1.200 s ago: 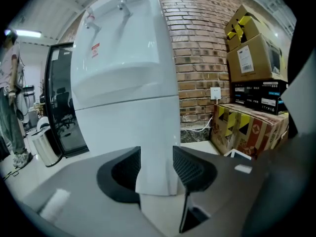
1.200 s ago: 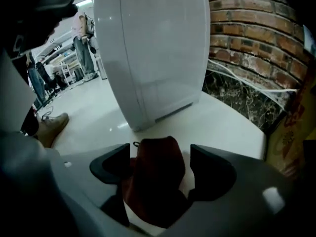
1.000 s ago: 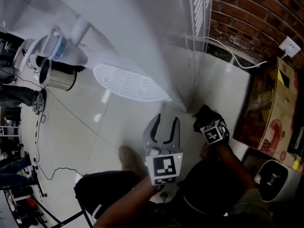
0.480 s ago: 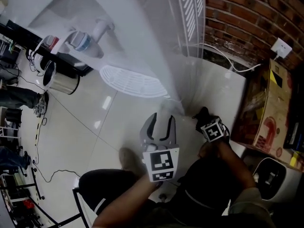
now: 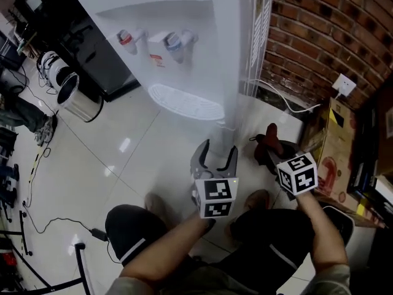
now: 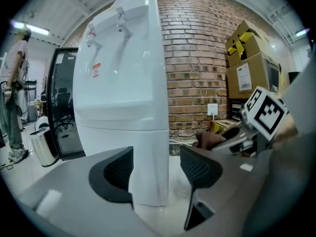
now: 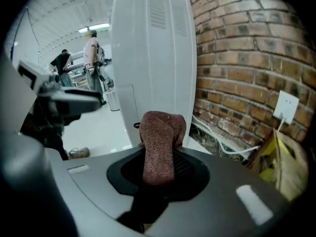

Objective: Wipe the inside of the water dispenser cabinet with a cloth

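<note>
At the lower right of the head view the right gripper [image 5: 272, 157], its jaws having just been closing, clamps the reddish-brown cloth [image 7: 159, 144] upright, while at lower centre the left gripper [image 5: 218, 149], jaws just opening and holding nothing, points at the bottom corner of the white water dispenser [image 5: 196, 60], apparently without touching it.

No wording can be read. A red-and-white sticker [image 6: 96, 71] is seen on the front of the water dispenser [image 6: 123, 112], left of centre, its print too small. A white label [image 6: 245, 76] is carried by a cardboard box [image 6: 260, 63] at the right, likewise illegible.
</note>
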{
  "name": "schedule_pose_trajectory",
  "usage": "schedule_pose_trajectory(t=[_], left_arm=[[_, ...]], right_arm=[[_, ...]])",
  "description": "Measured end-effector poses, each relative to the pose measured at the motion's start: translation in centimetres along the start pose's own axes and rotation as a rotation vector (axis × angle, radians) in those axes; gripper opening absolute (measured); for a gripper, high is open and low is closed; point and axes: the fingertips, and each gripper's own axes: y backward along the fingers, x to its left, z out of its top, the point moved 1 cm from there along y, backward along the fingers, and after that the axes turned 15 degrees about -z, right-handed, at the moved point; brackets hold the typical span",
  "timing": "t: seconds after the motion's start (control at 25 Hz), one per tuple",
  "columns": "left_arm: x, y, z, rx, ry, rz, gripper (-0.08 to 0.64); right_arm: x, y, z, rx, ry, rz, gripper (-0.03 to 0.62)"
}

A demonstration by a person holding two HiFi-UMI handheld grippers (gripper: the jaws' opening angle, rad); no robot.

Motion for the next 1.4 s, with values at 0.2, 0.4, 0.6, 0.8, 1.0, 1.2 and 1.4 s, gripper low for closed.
schedule_pose_trajectory(t=[0.2, 0.4, 0.6, 0.8, 1.0, 1.2, 1.4], left_arm=[[1.0, -0.6, 0.6, -0.027, 0.001, 0.026, 0.319], [1.0, -2.1, 1.4, -0.063, -0.032, 0.015, 0.39], [1.7, -3.0, 1.8, -0.071, -0.003, 0.064, 0.407], [2.3, -4.6, 1.0, -0.062, 0.02, 0.084, 0.407], [3.0, -4.8, 0.6, -0.042, 0.035, 0.102, 0.402], [3.1, -4.0, 0.4, -0.026, 0.023, 0.089, 0.397], [3.1, -1.9, -0.4, -0.011, 0.019, 0.071, 0.397]], right_arm=[[-0.9, 8.8, 7.2, -0.117, 0.037, 0.003, 0.1], [-0.1, 14.9, 14.1, -0.244, 0.009, -0.06, 0.101], [0.9, 15.6, 16.1, -0.391, -0.133, -0.099, 0.103], [2.1, 13.9, 15.2, -0.377, -0.044, -0.101, 0.103], [1.7, 13.5, 14.9, -0.365, -0.059, -0.107, 0.103], [1.9, 14.2, 15.9, -0.398, -0.062, -0.105, 0.103], [3.2, 14.8, 17.2, -0.432, -0.049, -0.078, 0.103]])
